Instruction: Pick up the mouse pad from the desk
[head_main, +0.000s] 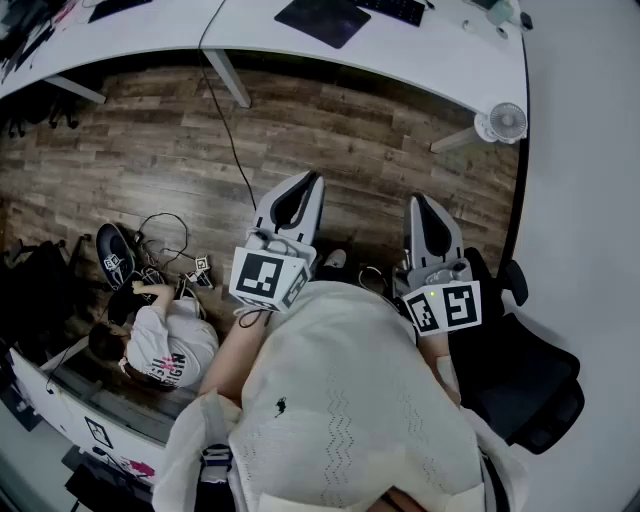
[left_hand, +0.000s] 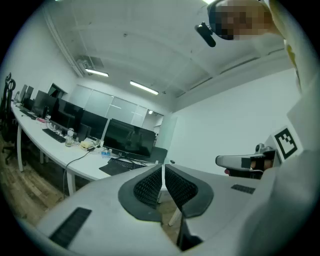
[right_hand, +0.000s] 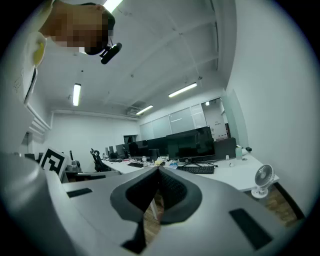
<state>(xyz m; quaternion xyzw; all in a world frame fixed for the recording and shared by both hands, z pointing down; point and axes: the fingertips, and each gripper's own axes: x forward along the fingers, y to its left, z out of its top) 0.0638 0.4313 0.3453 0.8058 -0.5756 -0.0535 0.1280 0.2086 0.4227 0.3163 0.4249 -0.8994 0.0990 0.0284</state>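
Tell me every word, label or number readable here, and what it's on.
No text can be read with certainty.
Seated person's white T-shirt: dark lettering, too blurred to read.
Dark object on the floor: white label, too small to read.
Marker cubes: black square patterns, no letters.

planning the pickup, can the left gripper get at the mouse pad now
Probably not yet: the left gripper, shut, hangs over floor short of the desk with the mouse pad; nothing blocks the way.
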